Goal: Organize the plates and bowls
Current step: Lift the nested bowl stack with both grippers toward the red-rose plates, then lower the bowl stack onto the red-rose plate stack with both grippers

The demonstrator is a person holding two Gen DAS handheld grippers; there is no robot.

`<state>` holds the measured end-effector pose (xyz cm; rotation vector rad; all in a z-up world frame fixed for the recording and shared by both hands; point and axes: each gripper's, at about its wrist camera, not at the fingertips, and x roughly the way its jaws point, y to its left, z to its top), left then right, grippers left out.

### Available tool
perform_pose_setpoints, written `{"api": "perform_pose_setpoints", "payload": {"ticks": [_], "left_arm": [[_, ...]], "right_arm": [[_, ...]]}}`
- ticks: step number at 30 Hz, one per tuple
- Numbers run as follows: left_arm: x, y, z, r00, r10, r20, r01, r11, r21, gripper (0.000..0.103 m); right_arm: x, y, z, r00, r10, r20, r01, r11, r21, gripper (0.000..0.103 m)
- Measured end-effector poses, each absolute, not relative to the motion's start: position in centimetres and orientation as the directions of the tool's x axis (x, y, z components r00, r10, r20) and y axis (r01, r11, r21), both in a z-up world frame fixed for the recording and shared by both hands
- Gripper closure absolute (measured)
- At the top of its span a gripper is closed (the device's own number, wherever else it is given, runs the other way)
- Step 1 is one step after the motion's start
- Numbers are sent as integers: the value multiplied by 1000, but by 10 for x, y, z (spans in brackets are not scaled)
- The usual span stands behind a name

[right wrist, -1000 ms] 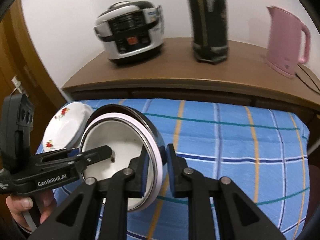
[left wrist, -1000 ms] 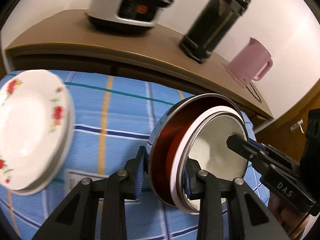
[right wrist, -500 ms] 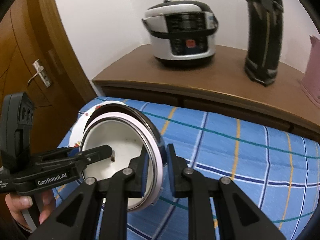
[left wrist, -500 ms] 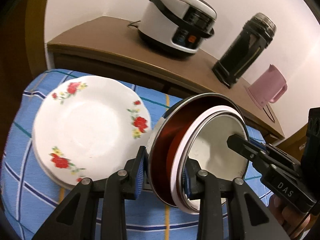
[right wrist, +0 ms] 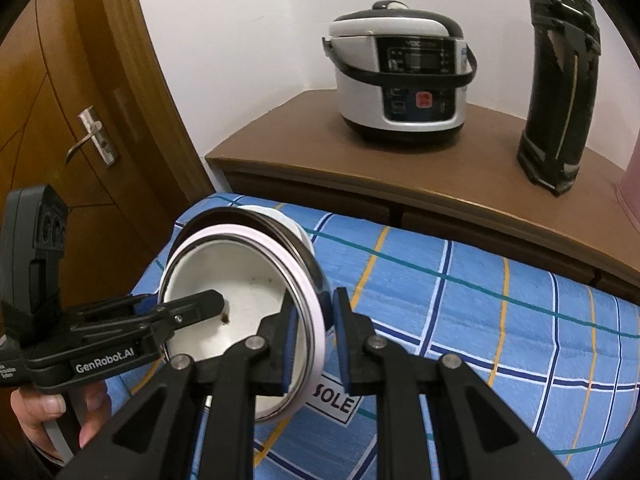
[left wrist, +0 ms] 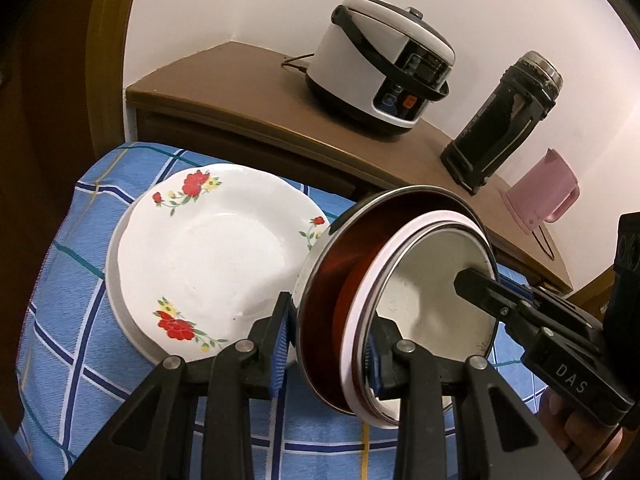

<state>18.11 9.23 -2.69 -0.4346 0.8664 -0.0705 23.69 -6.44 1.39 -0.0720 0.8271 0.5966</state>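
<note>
Both grippers hold a nested stack of bowls tilted on edge above the table: a steel bowl (left wrist: 360, 248) with a red inside and a white-lined, pink-rimmed bowl (left wrist: 432, 292) nested in it. My left gripper (left wrist: 328, 344) is shut on the stack's near rim. My right gripper (right wrist: 314, 320) is shut on the opposite rim of the stack (right wrist: 240, 280); it also shows in the left wrist view (left wrist: 480, 284). A stack of white plates with red flowers (left wrist: 208, 256) lies on the blue checked cloth, just left of the bowls.
The table has a blue checked cloth (right wrist: 480, 320) with a white label (right wrist: 332, 396). Behind it a wooden sideboard (right wrist: 440, 176) carries a rice cooker (right wrist: 400, 76), a black thermos (right wrist: 560, 92) and a pink kettle (left wrist: 540, 192). A wooden door (right wrist: 80, 120) stands at left.
Both grippers have carried the bowl stack to the left; the flowered plates have come to the middle of the left wrist view. The grip on the bowls is unchanged.
</note>
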Motion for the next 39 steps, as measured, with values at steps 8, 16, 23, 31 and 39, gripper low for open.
{"api": "perform_pose_setpoints", "payload": {"ticks": [8, 16, 23, 31, 39], "left_arm": [[178, 100, -25, 658, -229, -717, -123, 907, -402, 69], [178, 107, -26, 658, -220, -720, -133, 908, -398, 69], [179, 117, -23, 660, -214, -720, -147, 904, -403, 69], [177, 128, -23, 659, -201, -725, -167, 901, -401, 69], [178, 138, -24, 652, -205, -730, -179, 894, -411, 69]], "right_arm": [[237, -55, 17, 523, 469, -712, -537, 830, 152, 86], [237, -43, 18, 519, 463, -718, -552, 823, 132, 86], [240, -30, 22, 515, 457, -725, -570, 814, 108, 85], [248, -16, 18, 482, 456, -748, -591, 800, 107, 85], [252, -3, 19, 466, 451, -761, -612, 786, 91, 85]]}}
